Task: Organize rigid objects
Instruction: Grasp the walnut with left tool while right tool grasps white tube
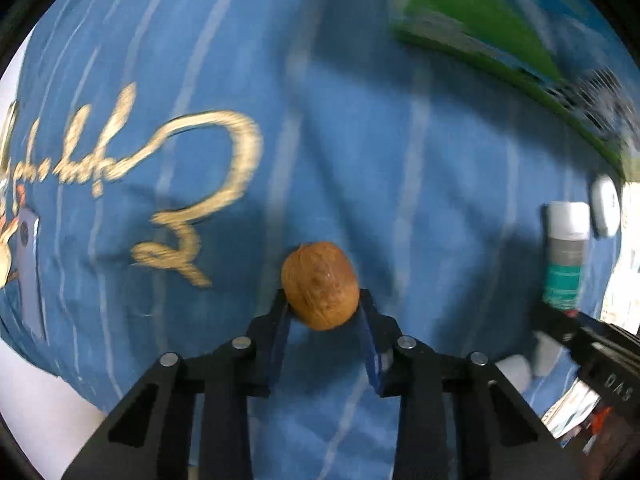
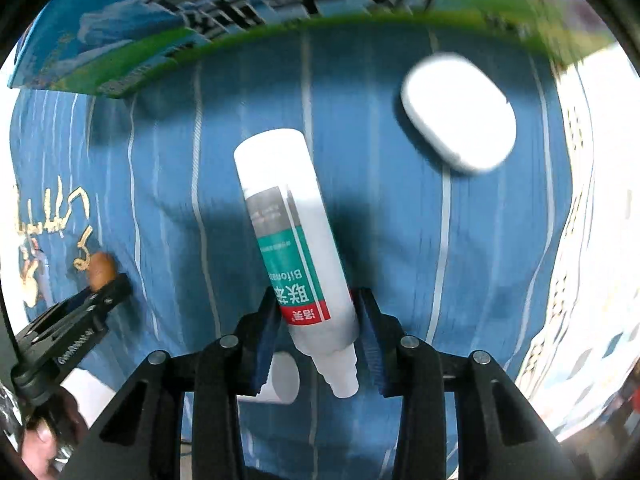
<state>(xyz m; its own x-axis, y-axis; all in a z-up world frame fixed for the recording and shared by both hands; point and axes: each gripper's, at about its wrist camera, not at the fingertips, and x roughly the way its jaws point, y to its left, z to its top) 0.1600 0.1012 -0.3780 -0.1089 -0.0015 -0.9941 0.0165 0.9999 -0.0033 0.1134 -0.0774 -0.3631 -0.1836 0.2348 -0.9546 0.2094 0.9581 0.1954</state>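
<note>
A blue cloth (image 1: 420,208) with pale vertical stripes and gold cursive lettering (image 1: 192,188) covered the work surface, and it filled most of both views. Along its far edge lay a flat printed box (image 2: 132,44) with a green border and large dark characters, blurred in both pictures. At the right edge of the right wrist view a patterned white material (image 2: 580,280) adjoined the cloth.

The left gripper (image 1: 322,306) was pinching a brown walnut (image 1: 320,285) between its blue-padded fingertips, above the cloth and just right of the gold lettering. In the right wrist view the same nut (image 2: 101,269) showed at the far left, at the tip of the left gripper (image 2: 105,286).

The right gripper (image 2: 320,312) was clamped on a white plastic bottle (image 2: 296,232) with a grey, teal and red label. The bottle's nozzle end pointed back toward the camera and its broad base pointed away, tilted a little to the left. What it contained could not be told.

A white rounded case (image 2: 458,112) lay on the cloth beyond and to the right of the bottle, well apart from it and closed. A small white object (image 2: 284,378) sat on the cloth beneath the right gripper, partly hidden by the left finger.
</note>
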